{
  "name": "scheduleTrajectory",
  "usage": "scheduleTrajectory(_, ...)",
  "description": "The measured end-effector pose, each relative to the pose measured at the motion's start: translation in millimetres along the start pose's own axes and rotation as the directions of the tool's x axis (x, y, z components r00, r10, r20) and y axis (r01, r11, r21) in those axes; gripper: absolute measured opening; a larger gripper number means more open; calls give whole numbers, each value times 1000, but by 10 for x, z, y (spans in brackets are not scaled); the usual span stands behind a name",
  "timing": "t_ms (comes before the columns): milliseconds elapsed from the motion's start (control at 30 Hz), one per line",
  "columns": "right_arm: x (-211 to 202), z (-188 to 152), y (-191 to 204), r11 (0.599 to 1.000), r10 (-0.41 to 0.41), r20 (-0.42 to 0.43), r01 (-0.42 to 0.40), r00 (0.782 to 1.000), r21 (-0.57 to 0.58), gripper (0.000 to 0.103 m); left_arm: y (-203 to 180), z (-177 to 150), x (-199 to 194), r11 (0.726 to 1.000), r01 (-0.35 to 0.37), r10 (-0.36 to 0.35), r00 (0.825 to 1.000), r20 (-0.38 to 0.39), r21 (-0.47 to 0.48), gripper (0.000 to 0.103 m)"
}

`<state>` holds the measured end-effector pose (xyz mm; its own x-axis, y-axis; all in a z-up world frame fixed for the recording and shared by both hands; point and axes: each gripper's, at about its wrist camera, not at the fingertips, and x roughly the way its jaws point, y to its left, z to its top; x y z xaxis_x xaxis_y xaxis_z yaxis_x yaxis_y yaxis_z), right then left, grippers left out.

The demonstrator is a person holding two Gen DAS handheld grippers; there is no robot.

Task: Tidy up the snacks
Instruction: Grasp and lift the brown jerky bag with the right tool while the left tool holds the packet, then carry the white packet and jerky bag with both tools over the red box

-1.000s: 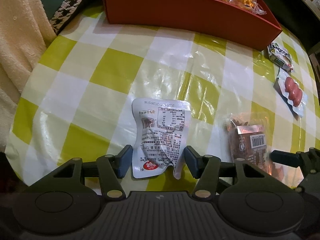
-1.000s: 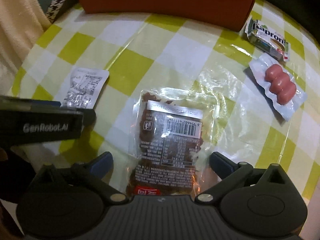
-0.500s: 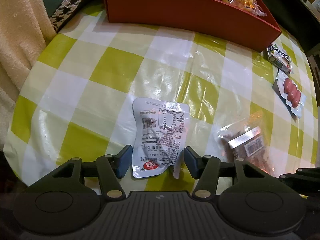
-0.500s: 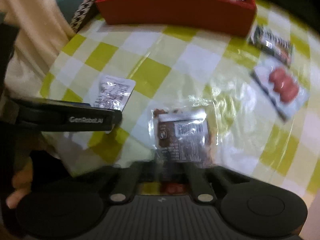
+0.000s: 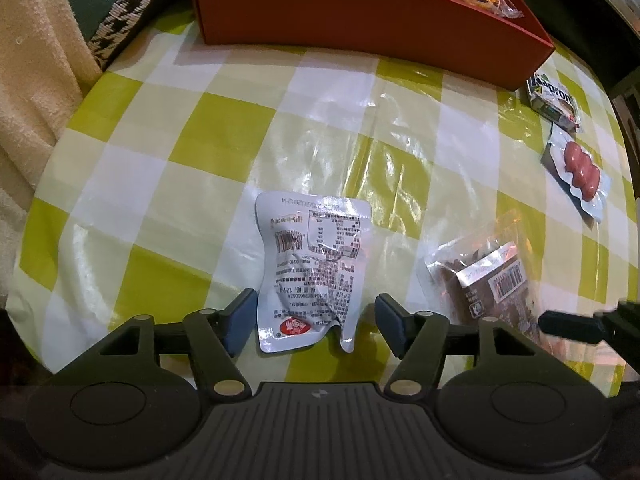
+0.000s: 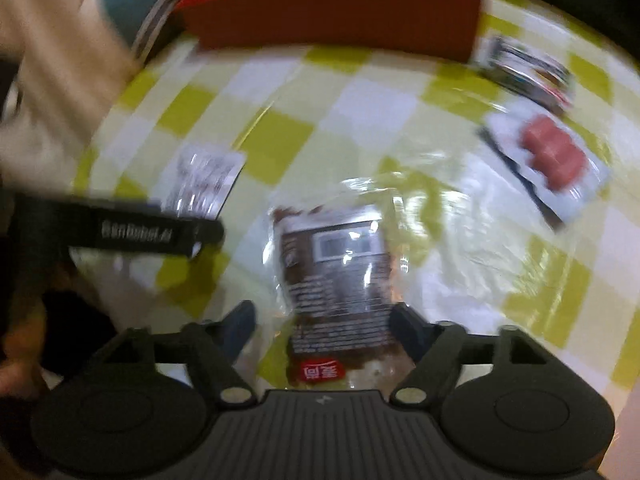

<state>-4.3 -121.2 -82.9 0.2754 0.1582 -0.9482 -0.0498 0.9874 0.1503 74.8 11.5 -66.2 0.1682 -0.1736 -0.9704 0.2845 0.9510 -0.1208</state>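
Left gripper (image 5: 312, 320) points down at the checked tablecloth (image 5: 224, 128), jaws about half spread and just been opening a bit. The white foil pouch (image 5: 312, 272) lies flat between them, print side up, lower end in the gap. Left pad sits right at the pouch's edge, contact unclear; right pad stands clear of it with cloth showing between, so nothing clamped. Right gripper (image 6: 324, 328) also points down, jaws wide and just been opening. The clear pack of brown snack (image 6: 336, 272) lies lengthwise in the gap, red label end toward the camera. Right-wrist view is motion-blurred: left pad shows a strip of cloth between it and the pack, right pad looks to be at or over the pack's clear margin, can't tell if it touches. Pack rests on the table, not lifted. In the left-wrist view the brown pack sits to the right of the pouch, apart from it, with a right-gripper finger tip (image 5: 568, 326) over its lower right corner. Red tray (image 5: 360, 12) is at the far table edge with bagged snacks inside. Sausage pack (image 5: 580, 172) and small boxed snack (image 5: 554, 100) lie far right, near each other, the box just beside the tray's corner.
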Motion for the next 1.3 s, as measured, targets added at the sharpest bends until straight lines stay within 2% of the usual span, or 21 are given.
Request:
scheduleTrajectory(67,92,33,37,996,-58,-27,57,998,-64,96,20,-4,-2,1000,3,-3,1000,-2,0,71)
scheduleTrajectory(100,125,38,18,994,-81,-33,79,996,-76,103,29,-4,-3,1000,6,-6,1000,-3,-3,71)
scheduleTrajectory(200,182,57,-16,996,-68,-46,65,997,-63,103,51,-5,-6,1000,11,-11,1000,-6,-5,71)
scheduleTrajectory(267,191,54,13,994,-88,-48,85,995,-67,103,37,-4,-3,1000,10,-10,1000,-9,0,73)
scheduleTrajectory(333,189,25,84,986,-123,-44,117,991,-117,101,23,-5,-4,1000,9,-9,1000,-9,7,75)
scheduleTrajectory(500,65,37,-13,996,-62,-38,59,997,-69,86,3,0,8,1000,16,-16,1000,-13,13,79)
scheduleTrajectory(600,52,-2,16,996,-55,-23,54,998,-76,86,26,0,2,1000,23,-23,1000,-10,-4,78)
scheduleTrajectory(767,-59,-36,-22,998,-35,19,36,999,-55,84,204,20,-42,995,55,-55,998,-2,-87,69)
scheduleTrajectory(833,-157,-39,-46,998,-29,49,31,998,-52,84,228,30,-57,994,38,-38,999,3,-99,70)
scheduleTrajectory(933,-243,-3,-98,999,-17,89,20,996,-34,84,221,73,-27,993,15,-16,1000,-4,-121,78)
scheduleTrajectory(1100,-321,51,-225,1000,24,134,-24,991,4,84,91,149,20,991,-58,59,998,3,-117,80)
scheduleTrajectory(1167,-345,51,-250,999,36,148,-37,988,3,84,47,140,26,991,-81,81,997,-2,-109,78)
scheduleTrajectory(1233,-380,43,-275,999,45,163,-45,986,1,84,-32,99,-1,992,-108,109,994,4,-72,63)
scheduleTrajectory(1300,-415,42,-300,999,50,178,-52,983,8,84,-91,68,-25,993,-106,106,994,-3,-57,58)
